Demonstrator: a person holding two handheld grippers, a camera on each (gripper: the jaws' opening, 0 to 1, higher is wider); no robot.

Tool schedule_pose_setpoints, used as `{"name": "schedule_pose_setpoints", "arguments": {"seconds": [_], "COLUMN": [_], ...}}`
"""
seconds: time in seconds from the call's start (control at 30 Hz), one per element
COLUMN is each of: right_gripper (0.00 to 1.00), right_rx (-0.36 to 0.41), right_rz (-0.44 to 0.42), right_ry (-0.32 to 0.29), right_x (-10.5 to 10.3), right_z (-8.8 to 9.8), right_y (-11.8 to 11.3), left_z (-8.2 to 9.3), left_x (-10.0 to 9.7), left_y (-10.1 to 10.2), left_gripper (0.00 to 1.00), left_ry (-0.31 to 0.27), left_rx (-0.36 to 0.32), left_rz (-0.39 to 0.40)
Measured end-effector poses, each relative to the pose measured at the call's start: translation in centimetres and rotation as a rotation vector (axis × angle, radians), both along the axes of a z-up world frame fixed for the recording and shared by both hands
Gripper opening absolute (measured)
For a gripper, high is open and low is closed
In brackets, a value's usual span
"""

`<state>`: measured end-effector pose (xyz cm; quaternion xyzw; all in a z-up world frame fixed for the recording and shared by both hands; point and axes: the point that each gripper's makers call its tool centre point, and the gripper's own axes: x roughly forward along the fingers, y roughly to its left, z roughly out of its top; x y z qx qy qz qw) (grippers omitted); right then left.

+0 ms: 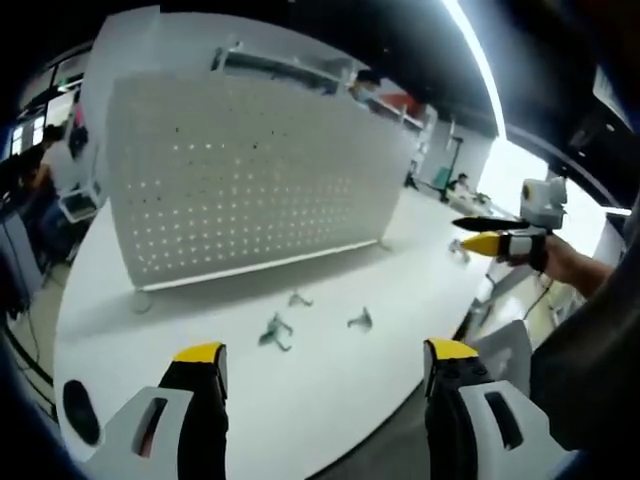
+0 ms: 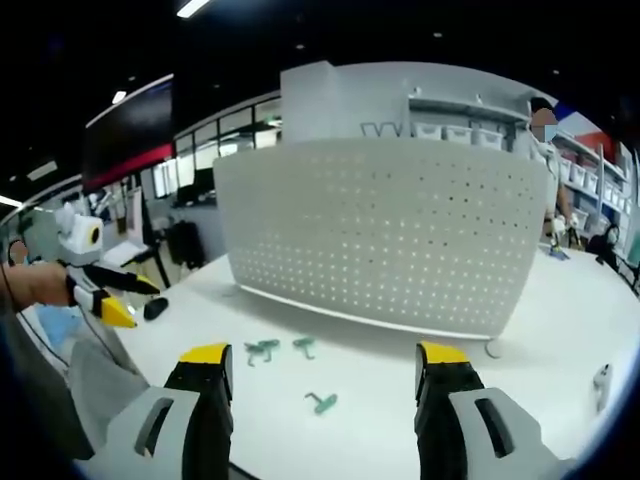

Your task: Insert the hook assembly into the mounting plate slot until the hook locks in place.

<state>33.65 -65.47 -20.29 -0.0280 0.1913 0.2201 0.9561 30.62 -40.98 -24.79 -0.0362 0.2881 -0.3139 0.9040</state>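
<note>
left gripper (image 1: 325,355): fingers held wide apart, nothing gripped | right gripper (image 2: 325,358): fingers wide apart, nothing gripped | three hooks (image 2: 322,403) are seen lying on white bench (image 2: 560,310) before upright pegboard (image 2: 385,230)

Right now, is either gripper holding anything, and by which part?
Nothing is held. Both the left gripper and right gripper have open, empty jaws; the hooks lie loose on the table.
</note>
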Motion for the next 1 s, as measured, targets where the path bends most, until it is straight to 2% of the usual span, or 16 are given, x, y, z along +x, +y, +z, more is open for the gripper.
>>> {"name": "schedule_pose_setpoints", "arguments": {"seconds": [0.1,0.27,0.43,0.5,0.77,0.87,1.0], "right_gripper": [0.75,0.75,0.75,0.75,0.75,0.75,0.75], "right_rx": [-0.002,-0.017,-0.015,-0.017,-0.026,-0.026,-0.032], "right_rz": [-0.001,-0.001,-0.001,0.004,0.026,0.035,0.044], "right_ry": [0.007,0.01,0.019,0.027,0.057,0.067,0.079], "right_x": [-0.1,-0.2,-0.3,-0.4,-0.8,-0.8,-0.8], "right_z": [-0.3,-0.7,-1.0,-1.4,-2.6,-2.9,-3.2], "right_y": [-0.1,-0.1,0.1,0.3,1.1,1.4,1.6], "left_z": [-1.5,-4.2,-6.1,-7.1,-8.6,-9.3,-10.1], "left_x": [0.0,0.2,1.0,1.2,2.9,3.9,5.2], "left_y": [-0.2,-0.2,-0.4,-0.4,-0.7,-0.8,-1.0], "left_gripper": [0.82,0.78,0.76,0.75,0.74,0.75,0.75], "left_ry": [0.004,0.033,0.052,0.08,0.092,0.079,0.093], "left_rx": [0.012,0.075,0.073,0.08,0.086,0.111,0.118], "left_rz": [-0.028,-0.086,-0.108,-0.119,-0.131,-0.125,-0.118]}}
